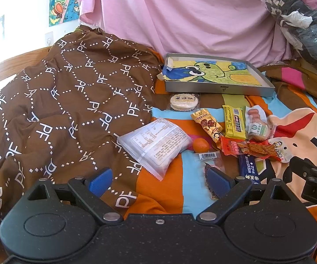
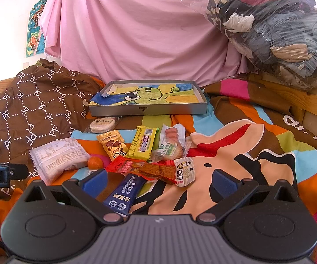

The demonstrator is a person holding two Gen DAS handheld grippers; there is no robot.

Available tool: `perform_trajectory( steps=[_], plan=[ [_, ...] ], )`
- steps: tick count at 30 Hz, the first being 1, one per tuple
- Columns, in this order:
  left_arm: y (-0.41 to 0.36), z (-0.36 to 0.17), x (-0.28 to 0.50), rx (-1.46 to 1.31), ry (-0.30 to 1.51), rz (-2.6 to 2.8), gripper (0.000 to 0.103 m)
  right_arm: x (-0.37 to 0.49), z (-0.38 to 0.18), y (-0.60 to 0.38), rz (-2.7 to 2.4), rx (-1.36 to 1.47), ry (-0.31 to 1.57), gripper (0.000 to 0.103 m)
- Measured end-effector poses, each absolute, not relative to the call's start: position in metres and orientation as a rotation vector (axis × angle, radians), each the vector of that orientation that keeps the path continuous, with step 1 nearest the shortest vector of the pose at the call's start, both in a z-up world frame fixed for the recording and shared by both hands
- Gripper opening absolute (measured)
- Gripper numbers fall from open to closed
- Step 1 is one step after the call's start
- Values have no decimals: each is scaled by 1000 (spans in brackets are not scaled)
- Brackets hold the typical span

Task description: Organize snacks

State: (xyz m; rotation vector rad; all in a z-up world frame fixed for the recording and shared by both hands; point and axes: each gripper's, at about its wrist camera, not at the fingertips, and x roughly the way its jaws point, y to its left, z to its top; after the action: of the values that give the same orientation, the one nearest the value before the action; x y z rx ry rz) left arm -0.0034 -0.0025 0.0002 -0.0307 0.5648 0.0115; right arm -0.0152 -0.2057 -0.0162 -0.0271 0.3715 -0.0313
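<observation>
While both grippers hover over the bed, neither holds anything: the left gripper (image 1: 158,181) and the right gripper (image 2: 158,181) each have their blue pads spread wide apart. From left to right lie a brown quilt (image 1: 66,101), a large white packet (image 1: 156,144) resting partly on its edge, a small orange fruit (image 1: 200,145) just beside the packet, a gold pouch (image 2: 112,144), a yellow bar (image 2: 144,143), a green-labelled biscuit pack (image 2: 169,148), and a red strip packet (image 2: 149,168) overlapping a dark blue bar (image 2: 123,194). A round rice-cracker pack (image 2: 103,124) sits just before the grey tray (image 2: 149,110), which holds no snacks. Likely risks: the round fruit may roll if nudged; overlapping wrappers may lift together; slick film may slip from the pads on soft bedding. The quilt crowds the tray's left approach.
</observation>
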Motion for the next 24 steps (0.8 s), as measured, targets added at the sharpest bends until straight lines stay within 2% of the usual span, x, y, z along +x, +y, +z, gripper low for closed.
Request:
perform_trajectory(
  steps=[17,24],
  plan=[
    [-3,0,0,-15,590,21,94,-15,-13,-207,-43,-26,378,103],
    [2,-4,17,-77,672,-1,94,-8,-12,-212,-28,-33,411,103]
  ],
)
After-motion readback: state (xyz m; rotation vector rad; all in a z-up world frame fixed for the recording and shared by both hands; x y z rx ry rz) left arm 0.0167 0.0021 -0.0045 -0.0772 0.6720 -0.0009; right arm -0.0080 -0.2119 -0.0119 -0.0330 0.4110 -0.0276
